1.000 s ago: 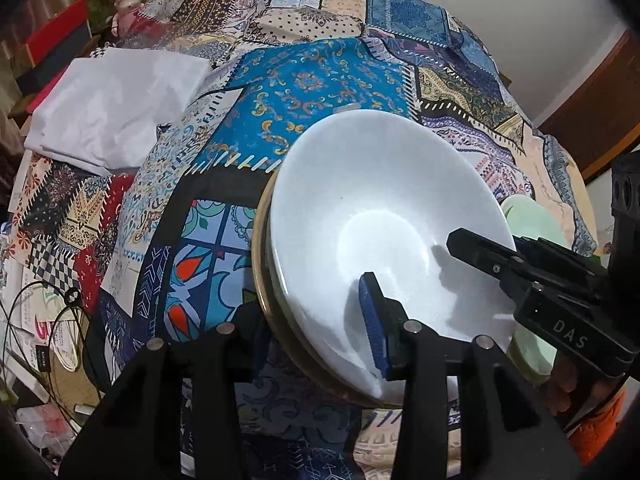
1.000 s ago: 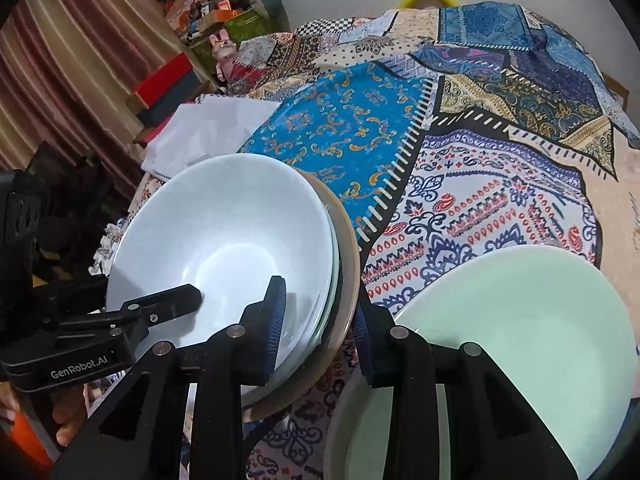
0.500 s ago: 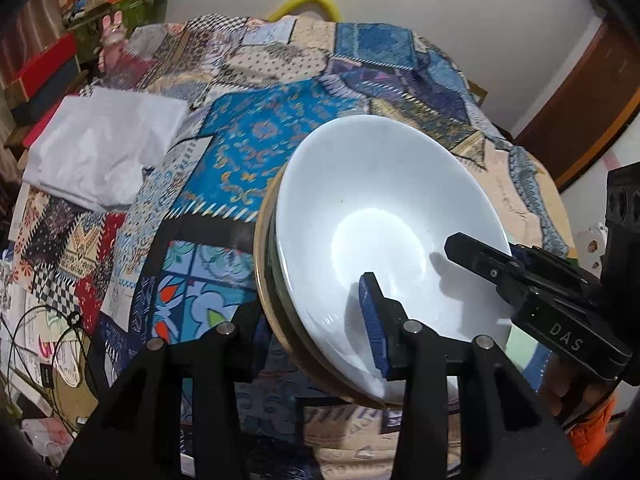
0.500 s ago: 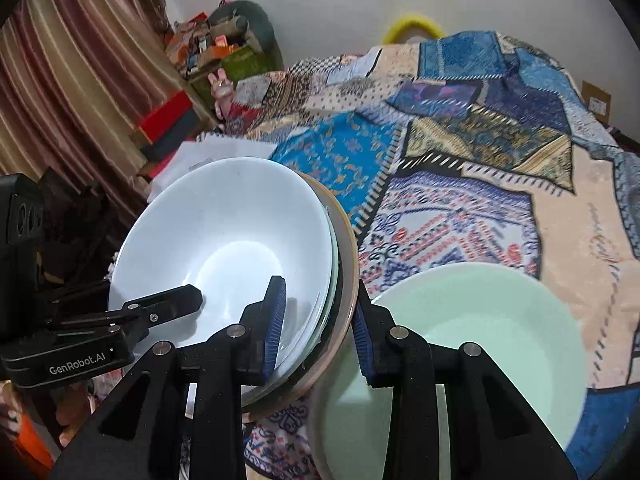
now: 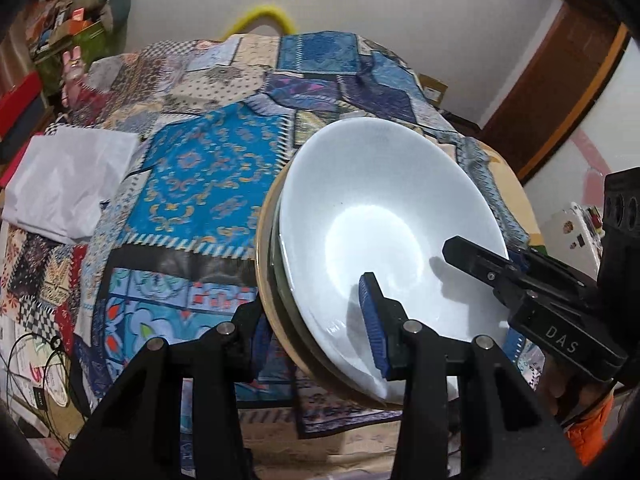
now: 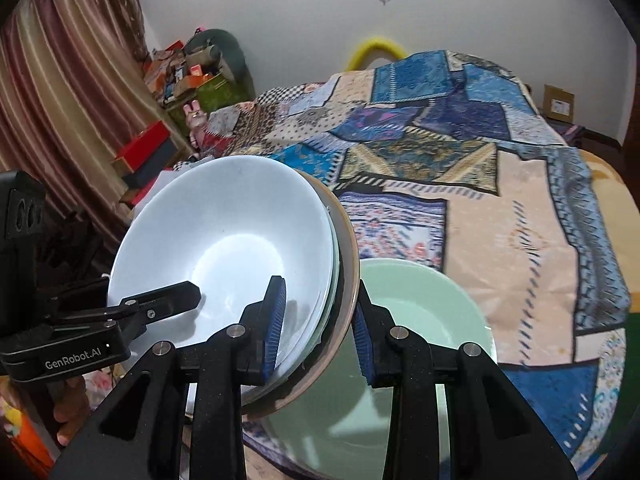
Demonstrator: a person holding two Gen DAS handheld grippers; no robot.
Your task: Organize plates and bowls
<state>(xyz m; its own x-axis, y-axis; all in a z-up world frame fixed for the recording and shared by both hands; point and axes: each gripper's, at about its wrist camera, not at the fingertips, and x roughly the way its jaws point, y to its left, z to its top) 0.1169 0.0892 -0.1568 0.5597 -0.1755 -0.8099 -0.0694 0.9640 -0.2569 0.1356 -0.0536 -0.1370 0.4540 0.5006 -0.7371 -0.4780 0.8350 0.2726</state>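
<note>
A stack of dishes hangs tilted above the table, with a white bowl [image 5: 384, 216] on top, a thin greenish plate under it and a tan plate [image 6: 349, 240] at the bottom. My left gripper [image 5: 316, 328] is shut on the stack's near rim, one pad inside the bowl and one beneath. My right gripper [image 6: 319, 330] is shut on the opposite rim of the white bowl [image 6: 224, 232] in the same way. Each gripper shows in the other's view, the right gripper [image 5: 492, 256] and the left gripper [image 6: 176, 300]. A mint green bowl [image 6: 420, 308] rests on the table just below the stack's right side.
A patchwork cloth [image 5: 208, 176] covers the round table. A folded white cloth [image 5: 68, 184] lies at its left. Cables [image 5: 36, 360] trail at the lower left. Boxes and clutter [image 6: 188, 76] stand by the curtain [image 6: 68, 92]; a wooden door [image 5: 560, 92] is at the right.
Both grippers have risen together with the stack, so the table now looks farther below. The mint green bowl has slipped out of the left wrist view and sits lower in the right one.
</note>
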